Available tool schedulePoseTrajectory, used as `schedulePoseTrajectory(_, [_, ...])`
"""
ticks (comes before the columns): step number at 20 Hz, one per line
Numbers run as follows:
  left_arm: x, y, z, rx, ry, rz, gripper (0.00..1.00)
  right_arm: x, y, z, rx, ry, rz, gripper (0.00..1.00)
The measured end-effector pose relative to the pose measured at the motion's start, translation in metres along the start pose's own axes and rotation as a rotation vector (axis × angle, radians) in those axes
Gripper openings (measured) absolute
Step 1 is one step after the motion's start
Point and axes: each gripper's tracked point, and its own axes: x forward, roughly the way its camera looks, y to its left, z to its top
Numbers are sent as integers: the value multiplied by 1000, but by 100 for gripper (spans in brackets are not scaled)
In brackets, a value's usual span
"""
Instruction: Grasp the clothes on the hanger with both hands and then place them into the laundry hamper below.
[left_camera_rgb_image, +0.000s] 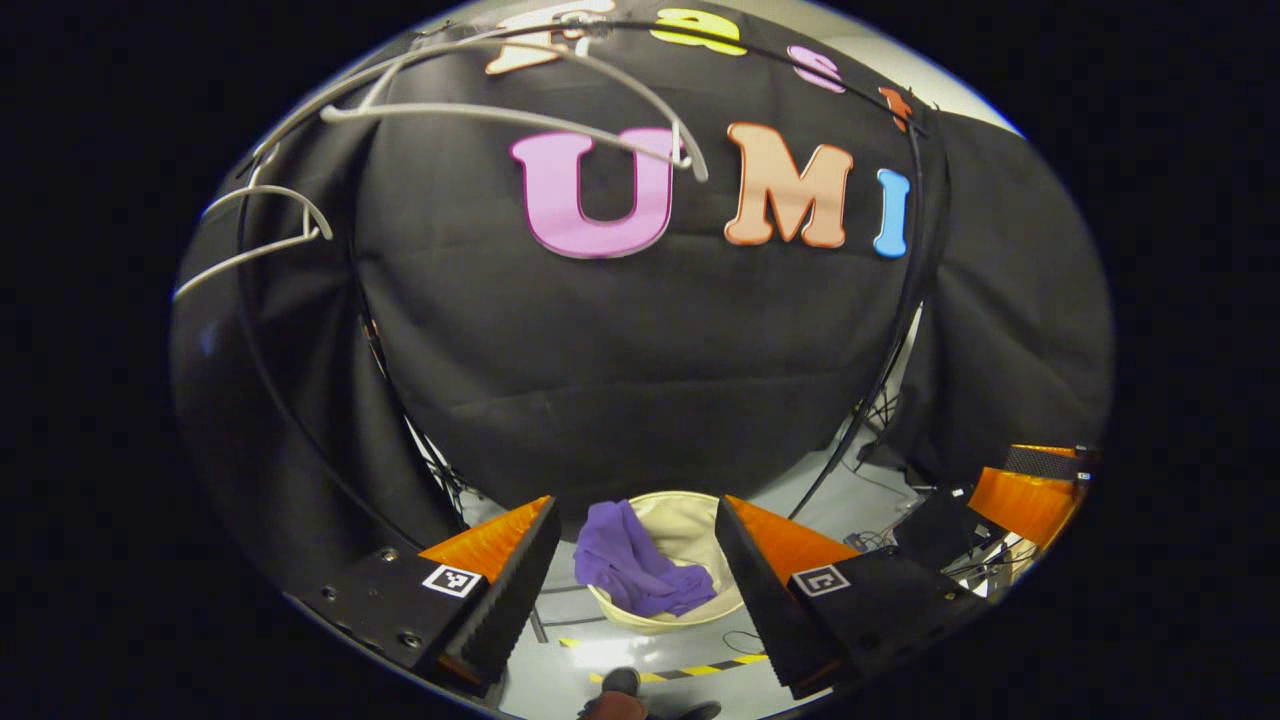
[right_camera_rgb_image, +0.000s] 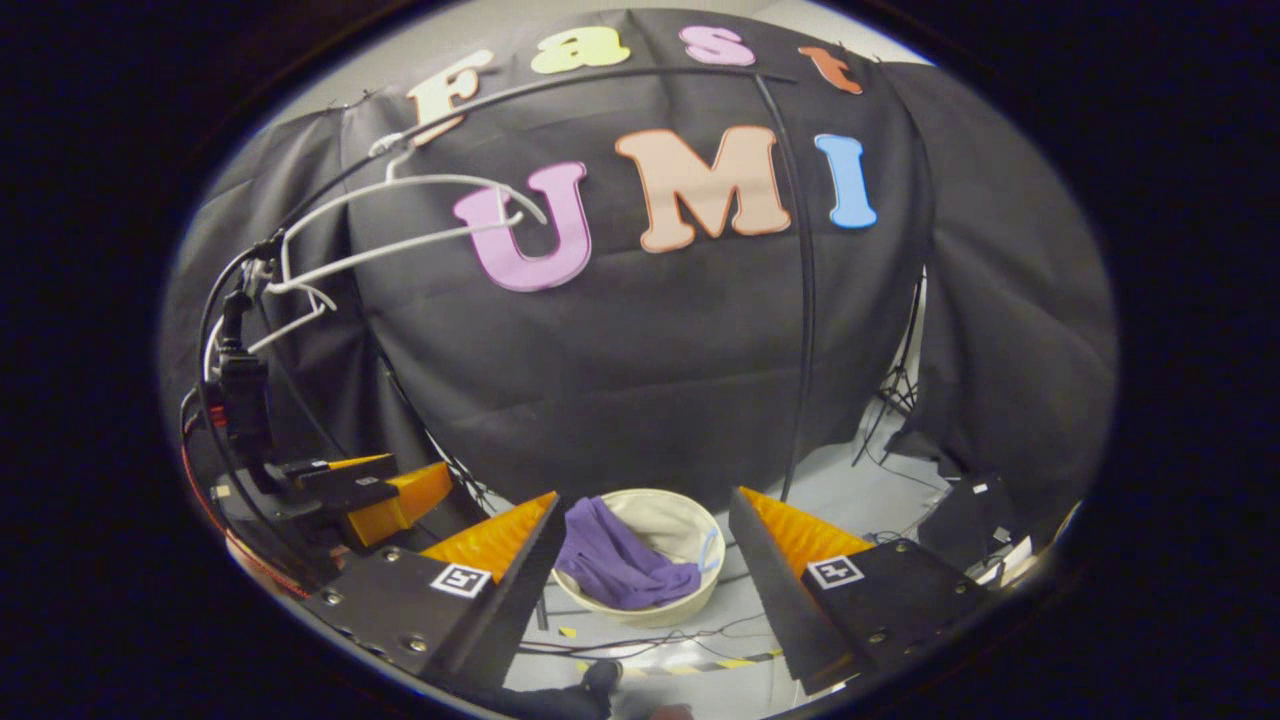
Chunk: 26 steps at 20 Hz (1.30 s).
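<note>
- The left gripper (left_camera_rgb_image: 635, 585) has its jaws wide apart and holds nothing.
- The right gripper (right_camera_rgb_image: 640, 585) is also wide apart, with nothing between its fingers.
- The purple garment (left_camera_rgb_image: 635, 565) lies in the cream laundry hamper (left_camera_rgb_image: 690, 525) on the floor, hanging partly over its rim.
- The white hangers (right_camera_rgb_image: 420, 215) on the black rail (right_camera_rgb_image: 560, 85) are bare.
</note>
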Motion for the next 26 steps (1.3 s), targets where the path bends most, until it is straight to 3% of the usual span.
schedulePoseTrajectory(9, [-82,18,82,2,-159,32,97,-89,30,91,-37,-201,49,99])
schedulePoseTrajectory(14, [-135,16,141,1,-321,33,94,-139,27,120,-51,-305,68,99])
schedulePoseTrajectory(15, [-144,15,150,3,-347,35,94,-147,28,124,-56,-322,74,99])
schedulePoseTrajectory(16, [-153,14,162,7,-373,32,94,-152,27,125,-63,-338,78,92])
schedulePoseTrajectory(20, [-193,26,198,38,-474,56,93,-181,22,128,-74,-405,68,92])
schedulePoseTrajectory(21, [-198,29,202,48,-490,59,93,-183,19,125,-70,-414,57,100])
schedulePoseTrajectory(26, [-198,46,197,53,-505,85,93,-172,-4,116,-28,-425,33,98])
